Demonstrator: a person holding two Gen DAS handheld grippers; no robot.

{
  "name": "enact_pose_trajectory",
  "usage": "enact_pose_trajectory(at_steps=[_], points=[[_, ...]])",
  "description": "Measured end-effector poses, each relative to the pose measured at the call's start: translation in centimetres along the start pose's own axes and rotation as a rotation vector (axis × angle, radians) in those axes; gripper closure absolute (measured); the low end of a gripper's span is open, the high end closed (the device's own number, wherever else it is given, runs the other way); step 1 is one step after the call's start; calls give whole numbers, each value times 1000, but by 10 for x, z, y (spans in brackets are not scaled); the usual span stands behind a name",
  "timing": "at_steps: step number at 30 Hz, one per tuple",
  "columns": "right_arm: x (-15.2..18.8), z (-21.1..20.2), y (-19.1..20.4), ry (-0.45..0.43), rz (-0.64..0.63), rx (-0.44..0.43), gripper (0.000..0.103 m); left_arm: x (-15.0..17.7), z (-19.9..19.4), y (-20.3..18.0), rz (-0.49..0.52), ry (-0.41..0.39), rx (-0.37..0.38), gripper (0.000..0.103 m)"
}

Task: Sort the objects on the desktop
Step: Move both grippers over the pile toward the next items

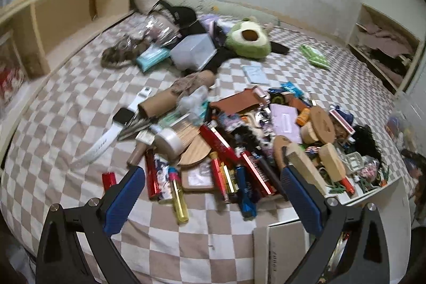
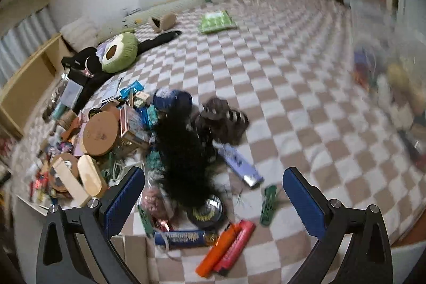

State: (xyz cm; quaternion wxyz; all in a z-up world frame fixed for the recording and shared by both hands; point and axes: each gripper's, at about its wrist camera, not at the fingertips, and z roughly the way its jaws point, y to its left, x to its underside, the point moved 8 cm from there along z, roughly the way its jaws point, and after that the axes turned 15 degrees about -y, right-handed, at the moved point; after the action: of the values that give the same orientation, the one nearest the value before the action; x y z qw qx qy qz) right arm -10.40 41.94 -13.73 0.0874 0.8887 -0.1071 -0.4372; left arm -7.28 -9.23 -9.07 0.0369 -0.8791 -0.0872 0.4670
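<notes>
Mixed materials make up the heap of small desktop objects [image 1: 247, 140] spread on the brown-and-white checked bedcover [image 1: 66, 124], at the near right of the left wrist view. Stiff, light pieces are judged easiest to grasp: the slim red rectangular boxes [image 1: 255, 172] and the yellow-handled tool [image 1: 179, 200] at the near edge could be pinched across their narrow sides. The round wooden lidded box [image 2: 100, 133] looks wide and smooth, so a hold at its rim is judged likelier than across it. The long black feathery strip [image 2: 181, 164] is soft and would sag and drag its neighbours. The white-strapped smartwatch [image 1: 119, 121], lying left of the heap, looks fragile at its glass face.

Both the left gripper [image 1: 213, 177] and the right gripper [image 2: 213, 177] are held with fingers wide apart and nothing between them. Open bedcover lies far right in the right wrist view; a white carton edge [image 1: 290, 230] crowds the near side.
</notes>
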Motion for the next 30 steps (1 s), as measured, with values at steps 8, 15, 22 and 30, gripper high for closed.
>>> enact_pose_trajectory(at_steps=[8, 15, 22, 30], points=[[46, 3, -5, 232, 274, -254, 0, 25, 6, 10, -19, 60, -34, 0], [63, 7, -4, 305, 273, -260, 0, 32, 6, 5, 1, 61, -38, 0], [54, 27, -48, 251, 211, -18, 33, 37, 11, 20, -29, 76, -79, 0], [59, 39, -60, 253, 189, 45, 55, 40, 13, 45, -53, 80, -165, 0]])
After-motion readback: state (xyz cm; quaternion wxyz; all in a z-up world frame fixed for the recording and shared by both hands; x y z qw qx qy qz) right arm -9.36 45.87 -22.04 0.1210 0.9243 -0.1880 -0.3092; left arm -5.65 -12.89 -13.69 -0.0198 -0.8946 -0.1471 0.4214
